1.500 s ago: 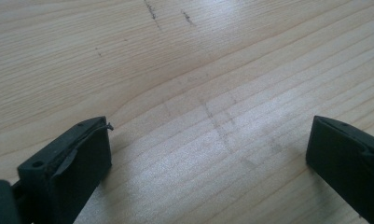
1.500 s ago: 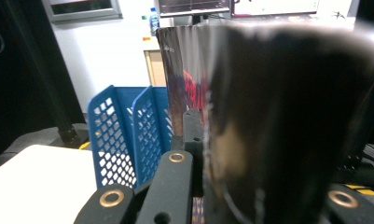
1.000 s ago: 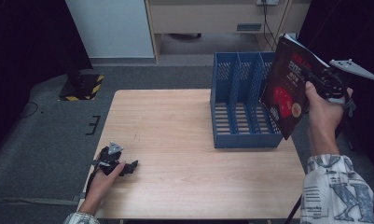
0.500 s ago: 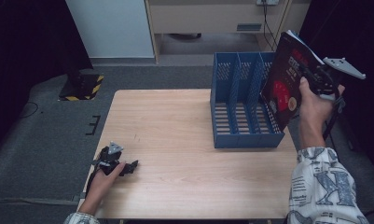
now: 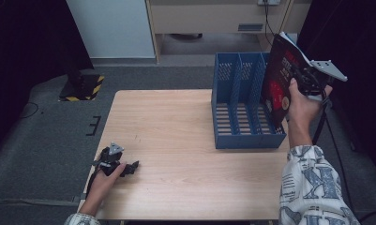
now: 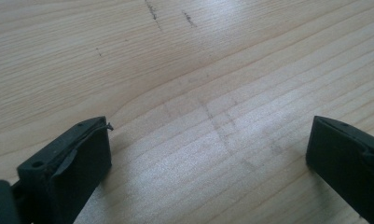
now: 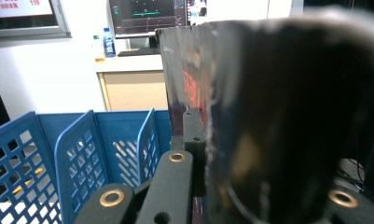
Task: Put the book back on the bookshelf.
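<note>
A dark magazine (image 5: pixel 278 79) with a red cover hangs upright and slightly tilted over the right end of a blue three-slot file rack (image 5: pixel 244 137). My right gripper (image 5: pixel 302 77) is shut on its right edge, held by a hand in a patterned sleeve. In the right gripper view the magazine (image 7: pixel 268 116) stands close and blurred between the jaws of the right gripper (image 7: pixel 205 140), with the rack (image 7: pixel 72 154) below and to the left. My left gripper (image 5: pixel 129 167) lies on the wooden table (image 5: pixel 176 122) near its front left corner. Its jaws stand wide apart around bare wood (image 6: pixel 198 70), with nothing between them.
The rack's slots hold nothing that I can see. A yellow-and-black striped base (image 5: pixel 82 86) stands on the grey floor left of the table. Behind the table are a white panel (image 5: pixel 110 28) and a beige cabinet (image 5: pixel 214 16).
My right hand has carried the magazine left and down, closer over the rack's right slot. The left gripper has stayed where it was.
</note>
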A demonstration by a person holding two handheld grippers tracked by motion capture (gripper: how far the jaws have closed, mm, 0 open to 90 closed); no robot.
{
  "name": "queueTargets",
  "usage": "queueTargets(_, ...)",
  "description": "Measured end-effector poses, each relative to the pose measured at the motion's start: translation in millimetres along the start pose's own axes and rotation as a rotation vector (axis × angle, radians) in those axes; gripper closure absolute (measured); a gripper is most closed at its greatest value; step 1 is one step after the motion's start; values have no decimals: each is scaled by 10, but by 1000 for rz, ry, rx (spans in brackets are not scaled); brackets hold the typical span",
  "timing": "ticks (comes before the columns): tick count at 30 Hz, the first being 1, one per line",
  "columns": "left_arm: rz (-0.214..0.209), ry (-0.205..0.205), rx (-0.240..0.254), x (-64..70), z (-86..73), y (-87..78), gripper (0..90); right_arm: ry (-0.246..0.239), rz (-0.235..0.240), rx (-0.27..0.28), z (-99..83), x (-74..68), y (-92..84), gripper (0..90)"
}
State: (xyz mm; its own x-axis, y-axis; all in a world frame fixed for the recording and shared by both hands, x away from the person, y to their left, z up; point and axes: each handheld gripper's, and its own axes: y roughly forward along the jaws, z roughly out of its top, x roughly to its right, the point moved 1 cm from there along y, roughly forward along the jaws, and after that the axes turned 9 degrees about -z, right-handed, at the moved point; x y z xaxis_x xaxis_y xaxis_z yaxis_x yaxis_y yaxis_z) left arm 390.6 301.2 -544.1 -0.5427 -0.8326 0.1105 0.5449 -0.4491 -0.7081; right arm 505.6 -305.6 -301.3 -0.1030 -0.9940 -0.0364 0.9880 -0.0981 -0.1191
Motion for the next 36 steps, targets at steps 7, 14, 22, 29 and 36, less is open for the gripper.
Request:
queueTargets(7,0,-1,0,0,2,2,0,-17,-8,-17,-168,-67,58,870)
queueTargets(14,0,-1,0,0,2,2,0,-22,-12,-11,-227,-119,92,870)
queueTargets(22,0,-1,1,0,2,2,0,-25,-19,-13,-293,-131,103,870)
queueTargets(29,0,-1,1,0,3,3,0,-18,-24,-26,-390,-111,134,870)
queueTargets(36,1,-1,1,0,4,4,0,-12,-20,-36,-442,-116,142,870)
